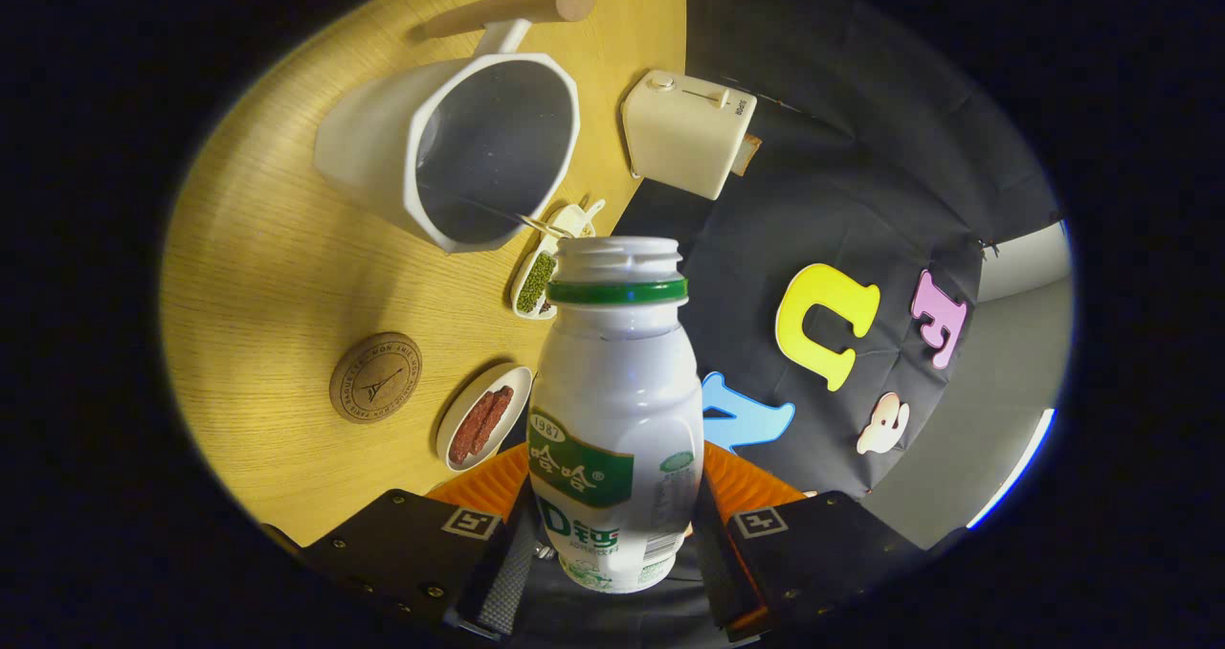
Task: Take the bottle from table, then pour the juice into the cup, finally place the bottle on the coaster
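- Gripper (612,544), bottom centre of frame: fingers pinch the bottle (617,410) from both sides at its lower body, so it rides with the tool, well clear of the table (258,276).
- Bottle: cap off, open mouth toward mid-frame; the whole view is rolled, table running up the left – reads as a tilt toward pouring (judgement).
- Cup (459,146), upper left: white, w/ wooden handle, its mouth open to the camera, beyond the bottle mouth. No juice seen inside or in flight; pour not yet done, prob.
- Coaster (376,378), lower left: round, bare, beside the cup – final resting spot for the bottle.
- Bystanders: dish of red strips (483,426) and dish of green beans (541,276) lie btwn bottle and cup; toaster (689,132) at upper centre. Spill risk onto the dishes.
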`<state>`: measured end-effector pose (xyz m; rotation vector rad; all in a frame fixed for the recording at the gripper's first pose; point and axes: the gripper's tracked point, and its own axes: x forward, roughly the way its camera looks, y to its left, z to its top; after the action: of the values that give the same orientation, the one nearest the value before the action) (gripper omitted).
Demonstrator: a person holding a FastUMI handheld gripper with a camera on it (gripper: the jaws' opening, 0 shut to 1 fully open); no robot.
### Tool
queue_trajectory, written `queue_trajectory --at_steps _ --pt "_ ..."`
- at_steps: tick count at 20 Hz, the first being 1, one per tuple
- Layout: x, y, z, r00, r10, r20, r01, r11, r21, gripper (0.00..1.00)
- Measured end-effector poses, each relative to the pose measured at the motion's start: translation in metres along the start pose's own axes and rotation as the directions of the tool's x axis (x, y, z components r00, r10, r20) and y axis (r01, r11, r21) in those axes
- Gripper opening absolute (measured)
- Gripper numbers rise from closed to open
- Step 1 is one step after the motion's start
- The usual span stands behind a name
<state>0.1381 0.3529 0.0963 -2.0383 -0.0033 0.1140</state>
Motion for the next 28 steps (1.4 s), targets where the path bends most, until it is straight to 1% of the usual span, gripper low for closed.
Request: queue_trajectory --at_steps 11,16,21,23,26,28 --pt "0.002 -0.006 0.005 1.0 -0.012 0.002 0.012 0.999 -0.031 0.73" --pt "0.006 0.001 0.007 1.0 -0.004 0.011 0.004 1.0 0.01 0.73" --pt "0.008 0.015 0.008 0.999 0.017 0.028 -0.02 0.993 0.118 0.73" --pt "0.009 0.026 0.01 0.998 0.043 0.043 -0.05 0.983 0.178 0.73" --pt "0.009 0.036 0.015 0.995 0.072 0.076 -0.092 0.95 0.3 0.73" --pt "0.008 0.04 0.021 0.992 0.076 0.105 -0.111 0.913 0.392 0.73"
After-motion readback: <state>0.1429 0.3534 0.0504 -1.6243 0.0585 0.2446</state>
